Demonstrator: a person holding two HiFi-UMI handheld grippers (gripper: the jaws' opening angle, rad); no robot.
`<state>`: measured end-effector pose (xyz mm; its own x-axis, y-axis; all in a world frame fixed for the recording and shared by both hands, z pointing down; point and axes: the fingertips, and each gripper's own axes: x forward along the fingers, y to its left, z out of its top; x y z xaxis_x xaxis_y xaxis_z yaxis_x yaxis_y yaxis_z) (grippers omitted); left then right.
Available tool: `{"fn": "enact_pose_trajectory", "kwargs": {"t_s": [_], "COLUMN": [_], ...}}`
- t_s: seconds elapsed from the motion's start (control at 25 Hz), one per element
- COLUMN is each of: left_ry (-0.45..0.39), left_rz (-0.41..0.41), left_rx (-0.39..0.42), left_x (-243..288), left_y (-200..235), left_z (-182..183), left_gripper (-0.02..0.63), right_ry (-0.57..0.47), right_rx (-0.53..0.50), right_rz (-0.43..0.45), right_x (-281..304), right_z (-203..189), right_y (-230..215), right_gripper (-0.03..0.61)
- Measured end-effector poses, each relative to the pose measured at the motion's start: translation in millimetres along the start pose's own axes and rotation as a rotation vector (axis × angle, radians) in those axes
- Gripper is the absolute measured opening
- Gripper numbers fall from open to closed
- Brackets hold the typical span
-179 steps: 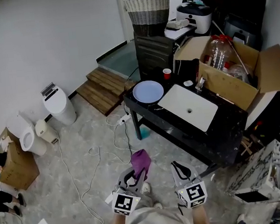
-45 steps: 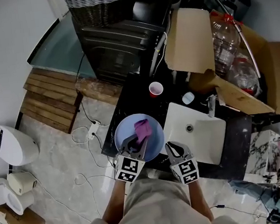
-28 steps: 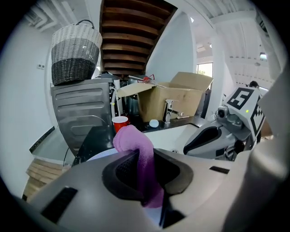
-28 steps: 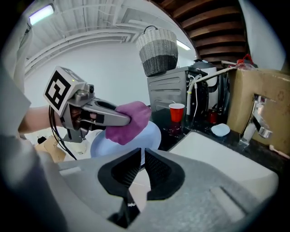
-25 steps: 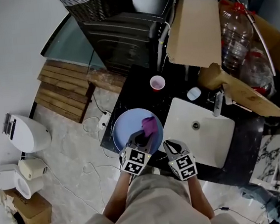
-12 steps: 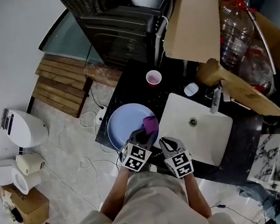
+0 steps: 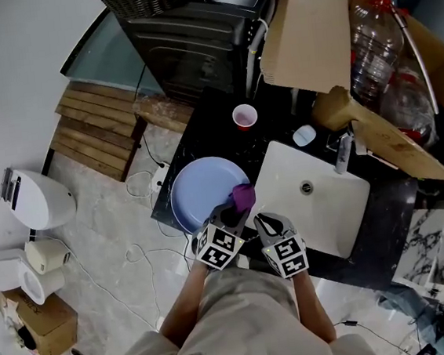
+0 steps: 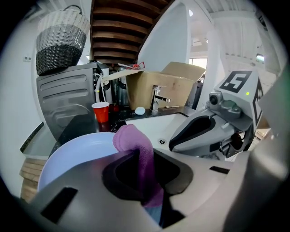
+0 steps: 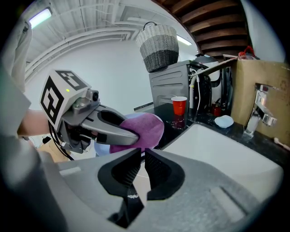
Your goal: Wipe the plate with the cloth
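The left gripper (image 7: 229, 211) clamps a purple cloth (image 7: 243, 196) at the right edge of a pale blue plate (image 7: 195, 199), which sits on a black counter (image 7: 219, 134) just beside a white sink (image 7: 319, 202). The right gripper (image 7: 265, 225) hovers close alongside, near the sink's front corner, its jaws drawn together on nothing. A red cup (image 7: 244, 117) stands beyond the plate.
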<state>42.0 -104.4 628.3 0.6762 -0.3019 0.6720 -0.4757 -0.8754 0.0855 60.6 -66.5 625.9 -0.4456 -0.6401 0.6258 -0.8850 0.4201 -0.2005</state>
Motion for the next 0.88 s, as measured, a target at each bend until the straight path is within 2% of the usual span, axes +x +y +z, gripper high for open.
{"fn": "enact_pose_trajectory", "kwargs": {"t_s": [0.88], "left_ry": [0.053], "left_rz": [-0.037], "left_rx": [0.013], "left_x": [-28.1], "left_y": [-7.5], "left_z": [-33.7], "left_gripper": [0.058], "right_ry": [0.023], "right_rx": [-0.021], "right_rz": [0.008], "right_x": [9.0], "right_z": [-1.7], "right_y": [6.1], "right_gripper": [0.028]}}
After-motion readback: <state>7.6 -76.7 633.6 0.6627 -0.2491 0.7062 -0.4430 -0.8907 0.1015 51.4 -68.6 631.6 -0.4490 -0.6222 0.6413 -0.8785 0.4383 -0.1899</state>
